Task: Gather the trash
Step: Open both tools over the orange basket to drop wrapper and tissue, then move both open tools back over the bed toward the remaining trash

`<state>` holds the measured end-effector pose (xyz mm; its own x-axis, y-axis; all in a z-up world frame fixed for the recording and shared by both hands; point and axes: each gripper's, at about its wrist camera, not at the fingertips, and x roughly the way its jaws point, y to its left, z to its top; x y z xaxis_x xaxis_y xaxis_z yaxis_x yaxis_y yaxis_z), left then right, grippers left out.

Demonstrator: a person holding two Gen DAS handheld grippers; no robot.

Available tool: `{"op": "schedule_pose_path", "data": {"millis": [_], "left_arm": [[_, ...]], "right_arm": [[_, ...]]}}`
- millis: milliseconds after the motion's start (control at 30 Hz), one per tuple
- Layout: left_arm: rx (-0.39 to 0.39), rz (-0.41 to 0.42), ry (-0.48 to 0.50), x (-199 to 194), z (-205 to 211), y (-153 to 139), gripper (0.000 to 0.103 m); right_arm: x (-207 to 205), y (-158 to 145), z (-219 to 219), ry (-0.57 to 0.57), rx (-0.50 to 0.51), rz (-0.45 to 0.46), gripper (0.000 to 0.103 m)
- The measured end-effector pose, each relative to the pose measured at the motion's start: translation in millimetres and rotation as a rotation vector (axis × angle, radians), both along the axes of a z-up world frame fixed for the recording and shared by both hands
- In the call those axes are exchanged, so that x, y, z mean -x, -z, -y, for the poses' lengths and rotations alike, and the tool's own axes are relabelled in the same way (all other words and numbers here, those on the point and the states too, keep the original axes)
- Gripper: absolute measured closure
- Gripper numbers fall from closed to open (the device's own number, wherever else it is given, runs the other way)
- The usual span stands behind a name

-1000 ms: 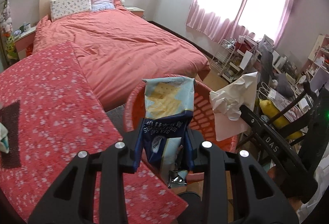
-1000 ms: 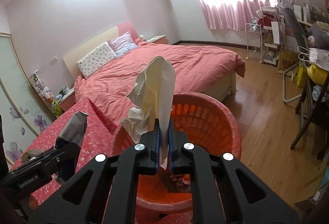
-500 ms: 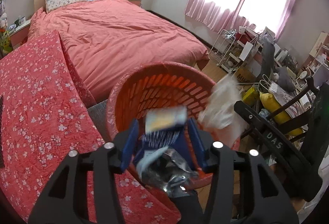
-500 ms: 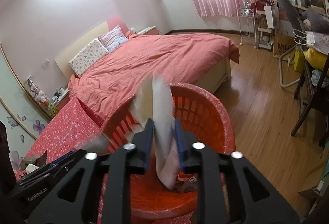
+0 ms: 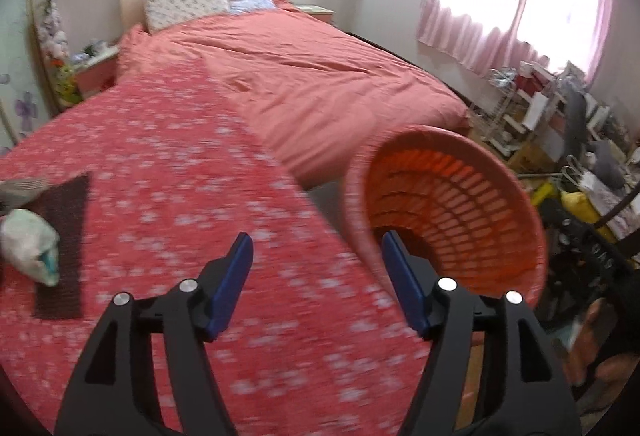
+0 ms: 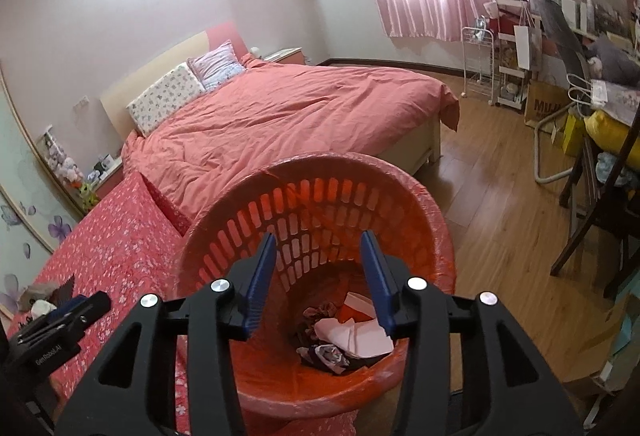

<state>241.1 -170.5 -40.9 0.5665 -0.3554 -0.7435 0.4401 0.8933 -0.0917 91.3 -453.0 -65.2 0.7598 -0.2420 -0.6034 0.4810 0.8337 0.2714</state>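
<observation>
An orange slatted trash basket (image 6: 320, 196) stands beside a table with a red floral cloth (image 6: 116, 248). My right gripper (image 6: 318, 242) is open and empty above the basket's mouth. Crumpled paper and wrappers (image 6: 348, 336) lie at its bottom. My left gripper (image 5: 316, 246) is open and empty over the table's edge, with the basket (image 5: 452, 204) to its right. A crumpled white bag (image 5: 30, 246) lies on a dark mat (image 5: 64, 240) at the table's left. The left gripper also shows in the right wrist view (image 6: 60, 320).
A bed with a pink quilt (image 6: 288, 116) lies behind the table and basket. A dark chair (image 6: 596, 212) and cluttered shelves (image 6: 520, 64) stand at the right on the wooden floor (image 6: 500, 228).
Both grippers opened and dropped their loads: the snack wrapper and the crumpled paper fell into the basket. The left gripper swung left toward the table.
</observation>
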Motion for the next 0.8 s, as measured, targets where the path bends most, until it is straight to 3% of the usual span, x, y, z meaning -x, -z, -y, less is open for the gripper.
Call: {"op": "schedule_pose_path", "data": {"millis": [200, 800], "left_arm": [[-0.068, 0.059, -0.096, -1, -55, -4, 0.036], [-0.085, 0.056, -0.483, 0, -269, 2, 0.032]], "right_arm": [[-7, -7, -26, -0.065, 0.037, -0.006, 0.058], [-40, -14, -151, -0.347, 0.137, -0.046, 0.053]]}}
